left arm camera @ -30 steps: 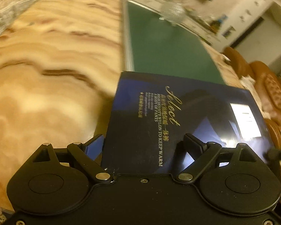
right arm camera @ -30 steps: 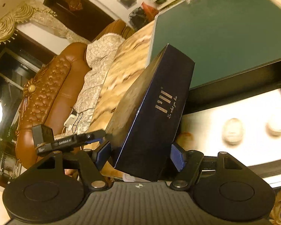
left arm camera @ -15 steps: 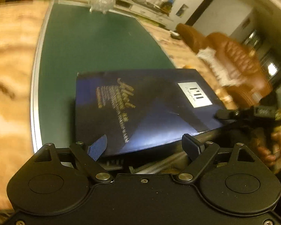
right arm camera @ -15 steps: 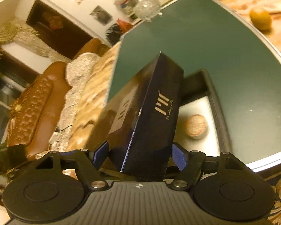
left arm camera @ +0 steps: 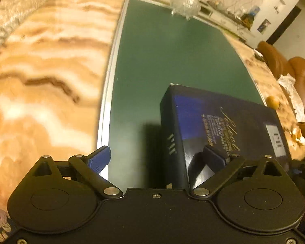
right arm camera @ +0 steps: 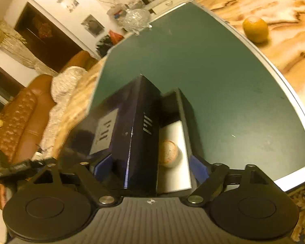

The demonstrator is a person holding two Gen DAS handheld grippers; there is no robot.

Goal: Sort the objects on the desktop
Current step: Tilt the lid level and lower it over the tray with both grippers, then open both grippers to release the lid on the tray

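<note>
Right gripper (right arm camera: 150, 168), spread wide, straddles the dark box lid (right arm camera: 132, 134) and tray (right arm camera: 173, 162) ahead, likely seating it; left gripper (left arm camera: 160, 158) hangs open alongside.

Glossy dark-blue cardboard box lid (left arm camera: 223, 126), matt green mat (left arm camera: 172, 57), polished veined marble tabletop (left arm camera: 42, 65), matt black plastic tool (left arm camera: 156, 156)

Right tongs (right arm camera: 150, 167) spread wide around dark lid (right arm camera: 132, 126), tilted over box tray (right arm camera: 185, 109); round object (right arm camera: 168, 153) inside.
</note>
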